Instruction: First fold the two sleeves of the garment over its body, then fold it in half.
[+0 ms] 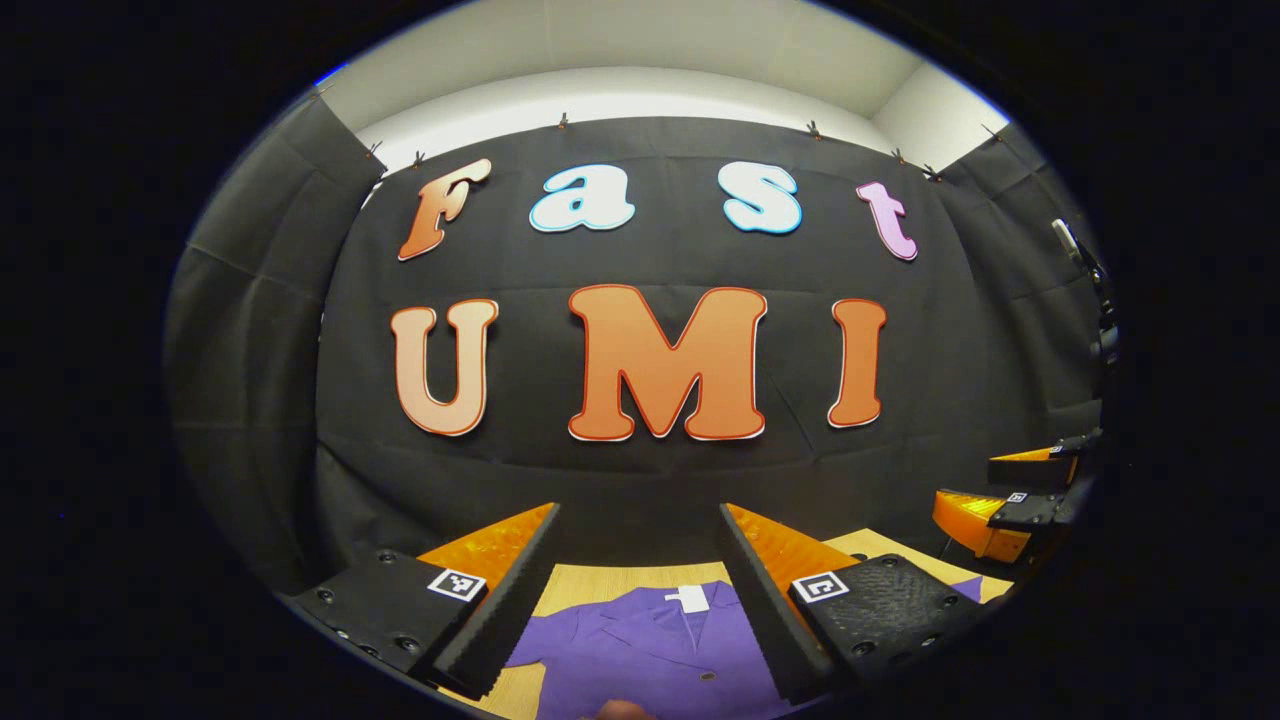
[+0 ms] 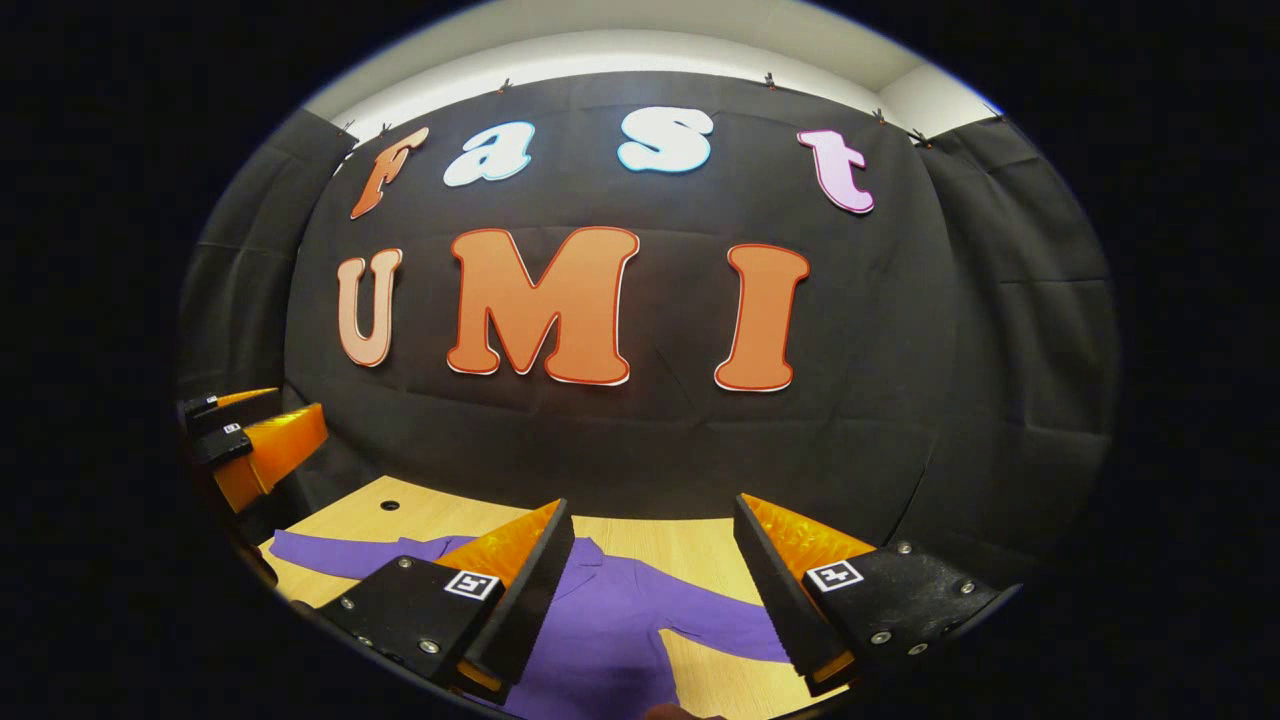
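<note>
Shirt [image 1: 650, 650] – purple, lying flat on the wood table [image 1: 600, 578], collar w/ a white tag at the far side. In the left gripper view the left gripper [image 1: 638, 590] hangs above the shirt, jaws spread wide, nothing between them but air; the collar shows in the gap. The other gripper sits at the far right edge of that view, up off the table.

In the right gripper view the right gripper [image 2: 652, 585] is also up over the shirt, jaws spread wide & holding nothing. One sleeve [image 2: 330, 553] lies stretched out to the left, the other sleeve [image 2: 715, 620] out to the right – both flat on the table, not folded over the body. A small round hole [image 2: 389, 505] is in the table near the far left. The left gripper shows at the left edge there, raised.
</note>
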Demonstrator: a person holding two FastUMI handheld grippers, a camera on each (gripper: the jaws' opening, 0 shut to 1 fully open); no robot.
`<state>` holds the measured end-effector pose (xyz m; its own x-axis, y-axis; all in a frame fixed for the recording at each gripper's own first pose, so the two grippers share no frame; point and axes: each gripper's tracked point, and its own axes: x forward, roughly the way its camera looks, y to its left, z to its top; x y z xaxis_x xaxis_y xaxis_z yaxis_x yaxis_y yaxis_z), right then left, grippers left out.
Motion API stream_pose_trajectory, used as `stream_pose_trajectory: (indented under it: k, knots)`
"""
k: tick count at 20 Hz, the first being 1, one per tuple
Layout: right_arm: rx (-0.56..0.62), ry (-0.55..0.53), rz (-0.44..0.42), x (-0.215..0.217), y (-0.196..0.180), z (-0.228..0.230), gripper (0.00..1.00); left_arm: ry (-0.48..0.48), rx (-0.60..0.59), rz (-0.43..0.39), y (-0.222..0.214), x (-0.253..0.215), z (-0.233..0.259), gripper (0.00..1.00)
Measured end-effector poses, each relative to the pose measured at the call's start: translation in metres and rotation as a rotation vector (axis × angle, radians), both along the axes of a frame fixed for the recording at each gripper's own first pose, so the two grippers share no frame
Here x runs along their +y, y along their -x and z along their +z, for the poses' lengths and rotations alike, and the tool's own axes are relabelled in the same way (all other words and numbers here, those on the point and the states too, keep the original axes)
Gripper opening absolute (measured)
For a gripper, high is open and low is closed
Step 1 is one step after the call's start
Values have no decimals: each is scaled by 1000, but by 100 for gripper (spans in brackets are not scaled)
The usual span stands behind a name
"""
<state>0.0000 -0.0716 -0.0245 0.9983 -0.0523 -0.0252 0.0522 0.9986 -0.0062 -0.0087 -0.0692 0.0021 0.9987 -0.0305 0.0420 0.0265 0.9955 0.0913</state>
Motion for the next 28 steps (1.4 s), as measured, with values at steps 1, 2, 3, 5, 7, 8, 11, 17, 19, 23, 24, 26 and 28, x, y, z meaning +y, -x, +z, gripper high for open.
stream_pose_trajectory:
  k: [1,2,3,5,7,8,11,17,19,23,24,26,28]
  knots:
    - [1,2,-7,-4,-2,-2,96,-3,1,-4,-1,-2,0,95]
    - [8,2,-18,-10,-3,-6,96,-8,4,-7,-1,-5,-2,95]
    - [21,-4,-28,-18,-4,-12,95,-14,7,-7,-1,-7,-2,95]
    - [50,-24,-58,-33,-8,-26,96,-22,4,-4,0,-9,-1,94]
    - [69,-29,-109,-57,-12,-42,96,-28,0,2,-2,-9,1,94]
    - [87,-28,-131,-68,-13,-51,96,-30,0,5,-3,-8,-1,95]
    - [130,-32,-195,-100,-15,-73,96,-37,8,22,-4,-6,-3,95]
    - [234,-17,-320,-160,-23,-124,96,-55,11,56,-3,0,-5,94]
    - [278,-12,-349,-175,-22,-140,96,-57,12,65,-4,1,-5,94]
    - [373,-46,-394,-208,-24,-183,96,-62,17,88,0,4,-7,94]
    - [407,-49,-409,-218,-23,-197,96,-61,20,94,-1,4,-9,95]
    - [478,-62,-426,-232,-24,-225,96,-61,31,103,-1,5,-12,96]
    - [537,-82,-432,-240,-24,-245,96,-65,36,118,-1,6,-14,95]
